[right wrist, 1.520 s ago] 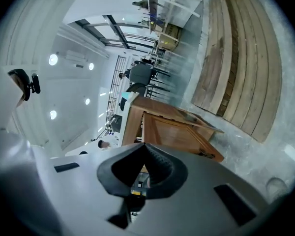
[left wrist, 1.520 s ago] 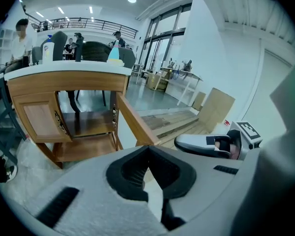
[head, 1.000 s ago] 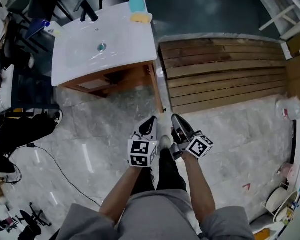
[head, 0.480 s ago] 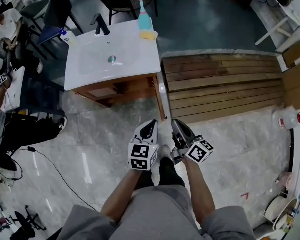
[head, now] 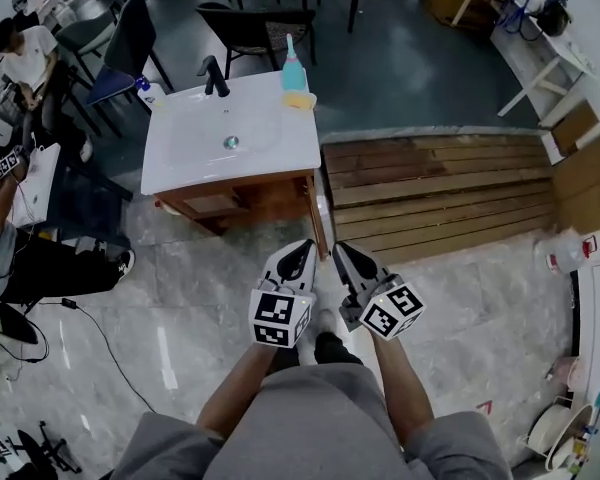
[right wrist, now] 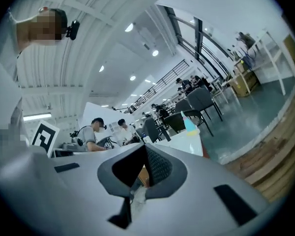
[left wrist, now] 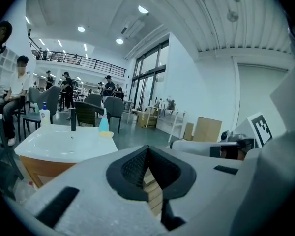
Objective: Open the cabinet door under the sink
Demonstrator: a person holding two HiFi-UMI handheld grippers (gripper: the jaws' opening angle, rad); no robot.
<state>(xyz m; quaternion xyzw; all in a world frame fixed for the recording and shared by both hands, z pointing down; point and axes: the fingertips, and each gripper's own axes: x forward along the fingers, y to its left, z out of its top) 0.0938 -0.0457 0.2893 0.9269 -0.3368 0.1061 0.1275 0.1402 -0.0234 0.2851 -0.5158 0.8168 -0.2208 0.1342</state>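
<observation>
The sink vanity has a white basin top (head: 230,133) over a brown wooden cabinet (head: 248,197); its door front is too foreshortened in the head view to tell how it stands. Both grippers hover side by side over the grey floor, short of the cabinet's right corner. My left gripper (head: 297,255) is shut with nothing in it, and so is my right gripper (head: 340,253). In the left gripper view the basin top (left wrist: 64,140) and cabinet wood (left wrist: 38,169) lie ahead to the left of the left gripper (left wrist: 147,155). The right gripper (right wrist: 143,155) points toward the sink (right wrist: 191,141).
A black faucet (head: 215,76), a blue bottle (head: 292,66) and a yellow sponge (head: 300,99) sit on the basin top. A wooden plank platform (head: 440,183) lies to the right. Chairs stand behind, seated people (head: 28,56) at left, a cable (head: 105,340) on the floor.
The sink vanity has slid down and right in the head view and more of the room behind shows. Both grippers stay shut, close together before my body.
</observation>
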